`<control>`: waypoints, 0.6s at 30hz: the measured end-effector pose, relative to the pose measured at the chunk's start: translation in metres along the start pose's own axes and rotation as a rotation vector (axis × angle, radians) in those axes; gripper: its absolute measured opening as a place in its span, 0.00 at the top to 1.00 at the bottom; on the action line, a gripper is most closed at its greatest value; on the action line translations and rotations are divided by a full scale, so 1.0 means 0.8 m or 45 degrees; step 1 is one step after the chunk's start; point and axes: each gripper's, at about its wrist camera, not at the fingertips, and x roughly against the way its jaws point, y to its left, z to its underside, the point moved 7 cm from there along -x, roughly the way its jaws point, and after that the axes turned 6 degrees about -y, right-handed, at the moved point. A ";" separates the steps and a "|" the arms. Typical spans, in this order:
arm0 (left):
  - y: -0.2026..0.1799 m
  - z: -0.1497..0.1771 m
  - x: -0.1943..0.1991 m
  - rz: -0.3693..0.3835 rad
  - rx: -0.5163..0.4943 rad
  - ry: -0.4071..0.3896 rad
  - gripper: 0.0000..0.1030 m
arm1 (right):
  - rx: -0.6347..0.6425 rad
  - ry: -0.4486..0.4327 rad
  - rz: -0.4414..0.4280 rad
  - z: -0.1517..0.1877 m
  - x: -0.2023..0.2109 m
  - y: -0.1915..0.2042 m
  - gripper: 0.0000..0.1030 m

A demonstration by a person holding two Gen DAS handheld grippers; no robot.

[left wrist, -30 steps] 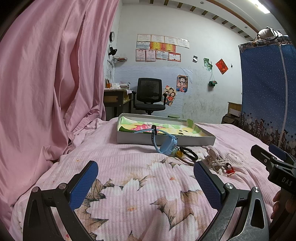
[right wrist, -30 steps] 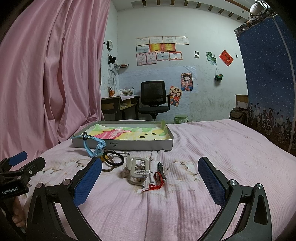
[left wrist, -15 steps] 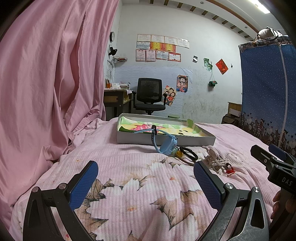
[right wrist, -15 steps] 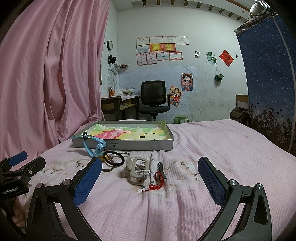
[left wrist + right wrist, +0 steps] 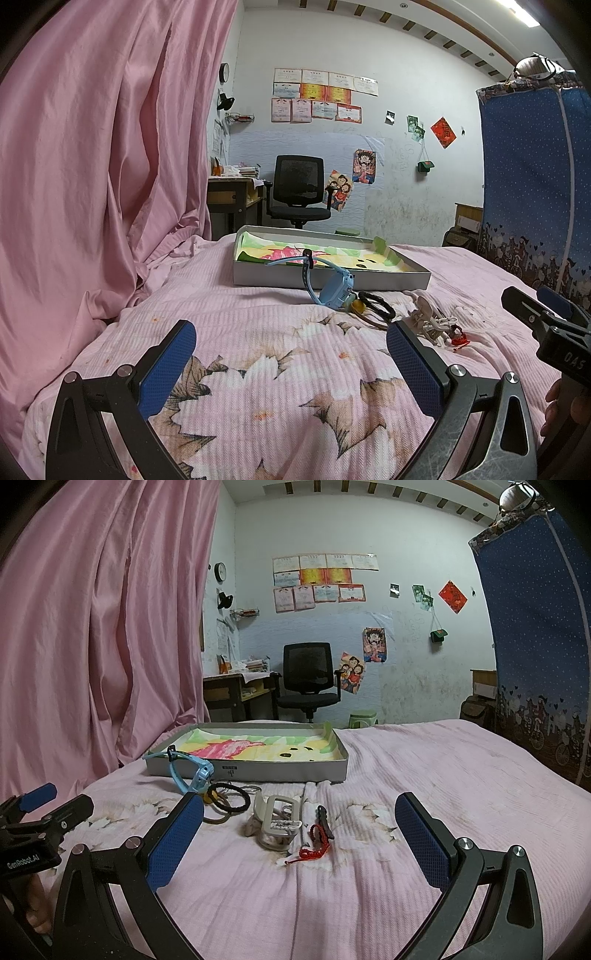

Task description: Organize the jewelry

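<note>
A shallow grey box (image 5: 280, 771) lined with a colourful drawing lies on the pink bedspread; it shows in the left wrist view as the grey box (image 5: 332, 278). In front of it lie a blue watch (image 5: 197, 775), black hair ties (image 5: 232, 799), a beige claw clip (image 5: 277, 821), a dark clip (image 5: 325, 821) and a red cord bracelet (image 5: 314, 849). The blue watch (image 5: 334, 291) leans near the box wall. My right gripper (image 5: 299, 827) is open, hovering short of the clip and bracelet. My left gripper (image 5: 291, 354) is open over bare bedspread, short of the watch.
A pink curtain (image 5: 92, 166) hangs along the left. A blue patterned cloth (image 5: 535, 177) hangs at the right. Beyond the bed stand a black office chair (image 5: 299, 192) and a wooden desk (image 5: 232, 195). A hand (image 5: 557, 406) holds the right gripper's handle.
</note>
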 end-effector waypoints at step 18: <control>0.004 -0.015 -0.024 0.008 0.000 0.033 0.00 | -0.016 0.007 -0.025 -0.022 -0.021 -0.008 0.01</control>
